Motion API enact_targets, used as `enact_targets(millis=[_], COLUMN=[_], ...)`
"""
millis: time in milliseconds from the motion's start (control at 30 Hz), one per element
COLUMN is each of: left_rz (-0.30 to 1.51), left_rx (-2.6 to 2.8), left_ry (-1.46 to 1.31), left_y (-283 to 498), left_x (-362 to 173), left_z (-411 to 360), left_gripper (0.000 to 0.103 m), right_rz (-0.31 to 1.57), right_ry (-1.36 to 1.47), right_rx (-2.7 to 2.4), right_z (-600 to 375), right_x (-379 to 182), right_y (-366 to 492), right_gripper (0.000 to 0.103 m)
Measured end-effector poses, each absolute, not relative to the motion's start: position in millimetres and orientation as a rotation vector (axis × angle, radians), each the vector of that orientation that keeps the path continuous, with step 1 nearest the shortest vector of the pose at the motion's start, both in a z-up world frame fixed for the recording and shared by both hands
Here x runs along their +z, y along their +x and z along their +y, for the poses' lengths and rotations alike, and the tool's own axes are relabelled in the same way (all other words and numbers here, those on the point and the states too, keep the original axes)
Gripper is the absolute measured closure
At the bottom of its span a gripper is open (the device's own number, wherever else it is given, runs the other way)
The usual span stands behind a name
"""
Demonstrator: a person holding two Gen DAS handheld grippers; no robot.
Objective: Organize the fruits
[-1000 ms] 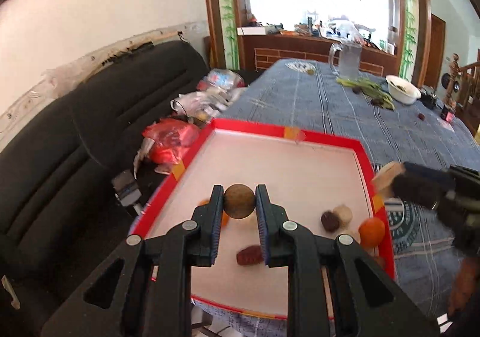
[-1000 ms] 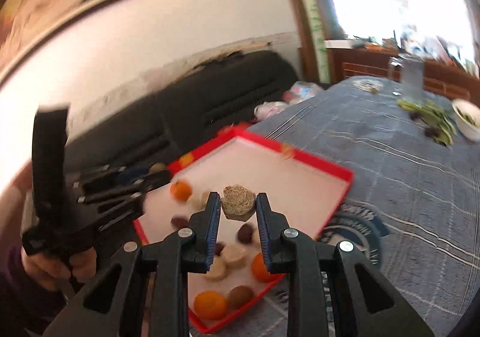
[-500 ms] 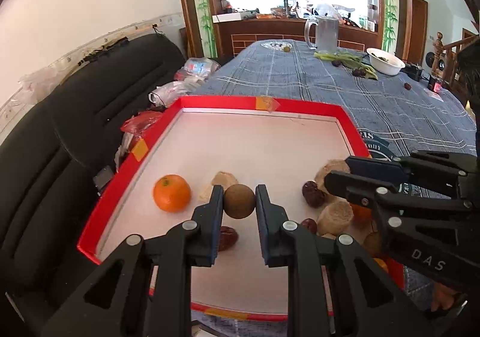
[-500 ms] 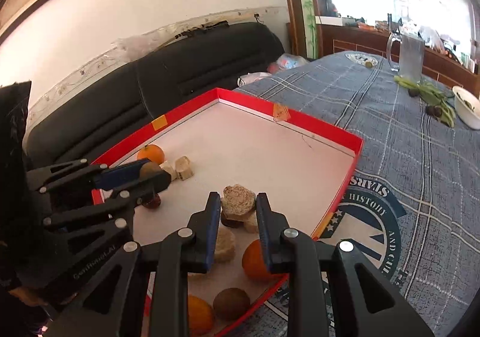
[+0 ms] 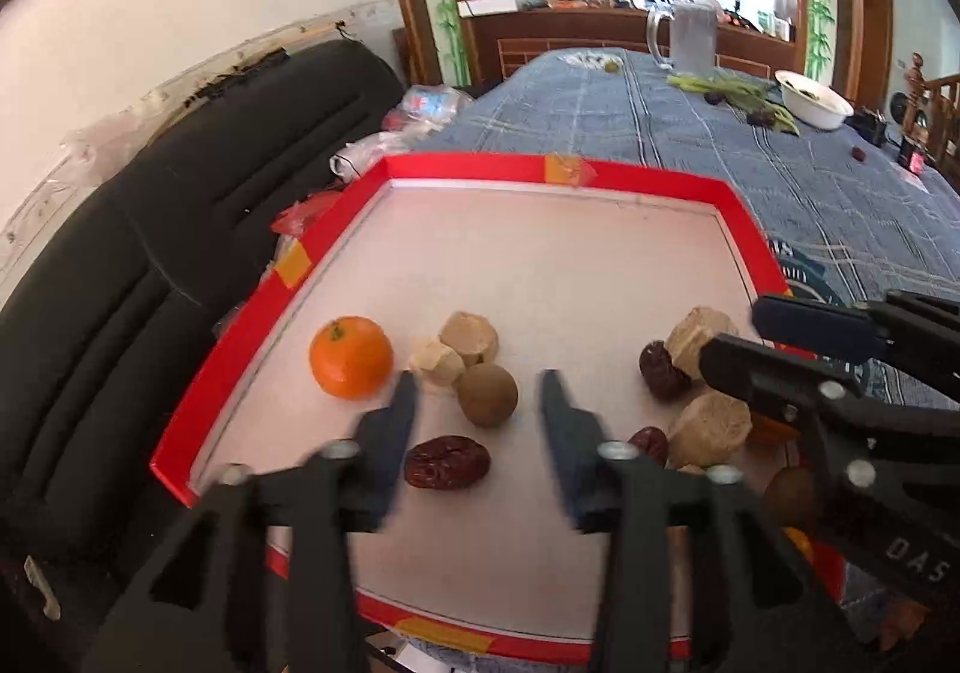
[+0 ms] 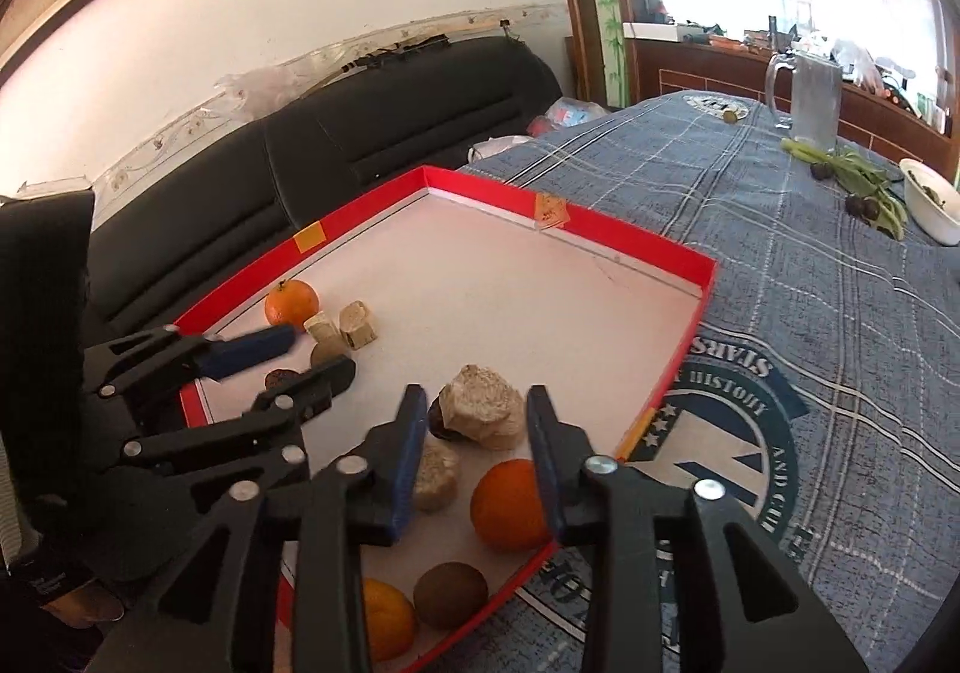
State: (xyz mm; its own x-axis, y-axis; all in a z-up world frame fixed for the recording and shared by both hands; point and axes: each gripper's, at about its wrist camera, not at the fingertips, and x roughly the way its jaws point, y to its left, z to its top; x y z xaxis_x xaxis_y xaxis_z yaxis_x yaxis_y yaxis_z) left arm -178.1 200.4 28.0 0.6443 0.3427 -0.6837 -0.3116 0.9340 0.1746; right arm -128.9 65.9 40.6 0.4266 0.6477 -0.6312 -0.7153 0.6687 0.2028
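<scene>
My left tongs (image 5: 477, 403): released, spread wide; half second ago clenched on brown round fruit (image 5: 487, 394), now resting on tray floor between jaws, touching beige chunks (image 5: 453, 352). My right tongs (image 6: 471, 421): likewise released; beige lump (image 6: 483, 412) set down by date. Both drops done inside red tray (image 5: 480, 168); next pick pending.

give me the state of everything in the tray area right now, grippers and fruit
left gripper: jaws open, holding nothing
right gripper: jaws open, holding nothing
brown round fruit: resting on tray, ahead of the left jaws
beige chunk: resting on tray, between the right jaws
red tray: flat on table
orange: resting on tray
red date: lying on tray
</scene>
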Motion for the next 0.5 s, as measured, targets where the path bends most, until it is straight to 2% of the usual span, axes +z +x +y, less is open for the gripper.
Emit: enact_targets(millis=[33,133,333,400,467,500], left_rz=[0.772,0.737,0.682,0.658,0.633,0.616], left_rx=[0.389,0.415,0.433,0.438,0.444,0.451], left_ry=[0.047,0.055,0.052,0.056,0.065,0.072], left_y=[-181,-187,-198,-204,-211,-215], left_x=[31,41,60,67,76,81], left_z=[200,197,187,183,177,173], left_gripper=[0.037,0.024,0.010,0.009,0.007,0.002], right_rz=[0.731,0.695,0.633,0.611,0.591,0.583], right_ry=[-0.090,-0.066,0.005,0.032,0.055,0.065], right_rx=[0.849,0.823,0.765,0.746,0.733,0.725], right_z=[62,51,22,14,5,1], right_x=[44,53,74,81,87,89], right_y=[-130,-133,-143,-147,-153,-156], right_gripper=[0.056,0.052,0.045,0.042,0.035,0.033])
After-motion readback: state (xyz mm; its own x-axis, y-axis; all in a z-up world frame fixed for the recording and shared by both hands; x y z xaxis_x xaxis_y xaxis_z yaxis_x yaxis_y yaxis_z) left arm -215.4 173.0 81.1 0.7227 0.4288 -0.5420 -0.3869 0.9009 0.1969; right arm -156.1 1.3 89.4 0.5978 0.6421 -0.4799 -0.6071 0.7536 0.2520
